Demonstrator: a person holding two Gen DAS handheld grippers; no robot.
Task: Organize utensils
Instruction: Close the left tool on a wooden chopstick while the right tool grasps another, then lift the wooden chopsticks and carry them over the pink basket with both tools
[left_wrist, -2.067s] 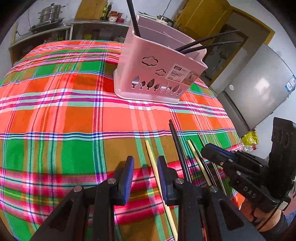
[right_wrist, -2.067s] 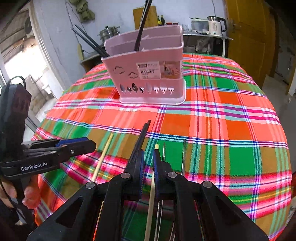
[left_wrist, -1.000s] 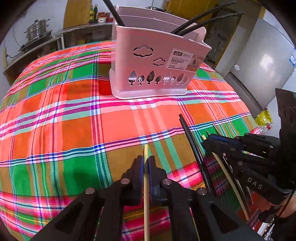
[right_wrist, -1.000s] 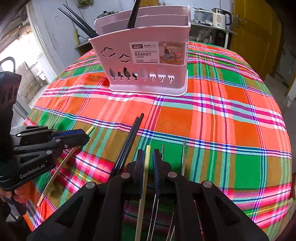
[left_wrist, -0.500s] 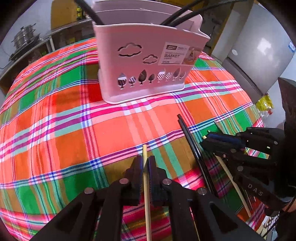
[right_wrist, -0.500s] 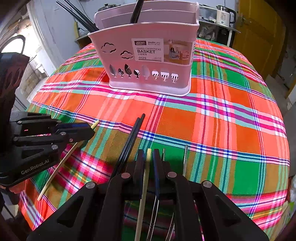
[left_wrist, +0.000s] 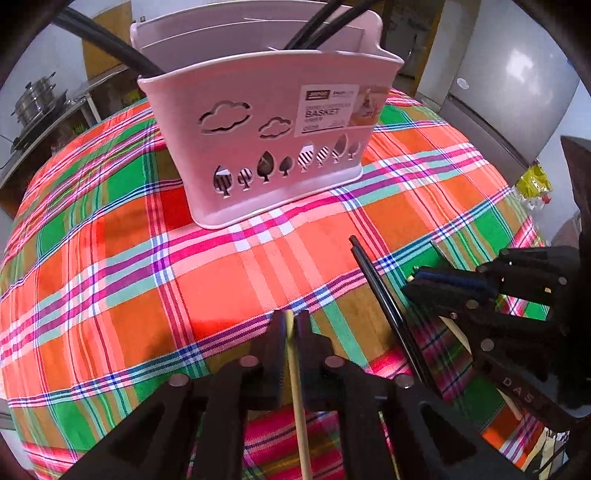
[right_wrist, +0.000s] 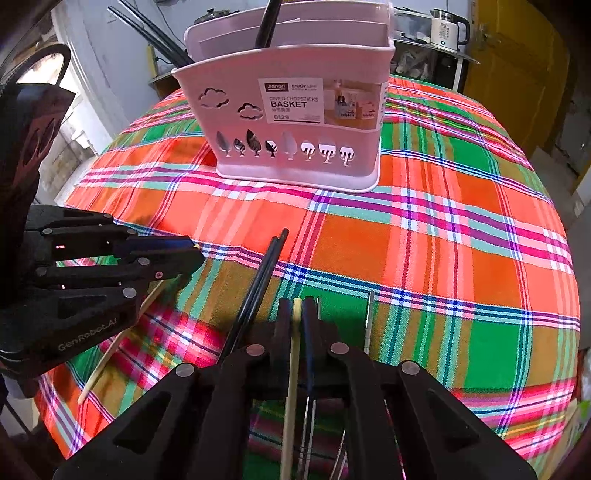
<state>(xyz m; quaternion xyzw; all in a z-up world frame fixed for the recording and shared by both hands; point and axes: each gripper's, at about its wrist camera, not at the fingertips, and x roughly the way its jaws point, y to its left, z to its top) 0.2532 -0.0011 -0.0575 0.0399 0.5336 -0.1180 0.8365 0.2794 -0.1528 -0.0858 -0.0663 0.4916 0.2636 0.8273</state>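
Pink basket (right_wrist: 295, 122), cloud and tree cut-outs, white label. Tablecloth (right_wrist: 461, 258) checked orange, green, pink, blue. Black chopsticks (right_wrist: 258, 280). Pale wooden chopstick (left_wrist: 297, 380). Black grippers.

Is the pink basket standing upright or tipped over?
Upright. The pink basket stands on its flat base on the plaid tablecloth, opening upward, with black chopsticks sticking out.

A home kitchen — stacked steel pots (left_wrist: 35, 101), electric kettle (right_wrist: 448, 31), fridge (left_wrist: 506, 85) around a plaid-clothed table (left_wrist: 110, 236).
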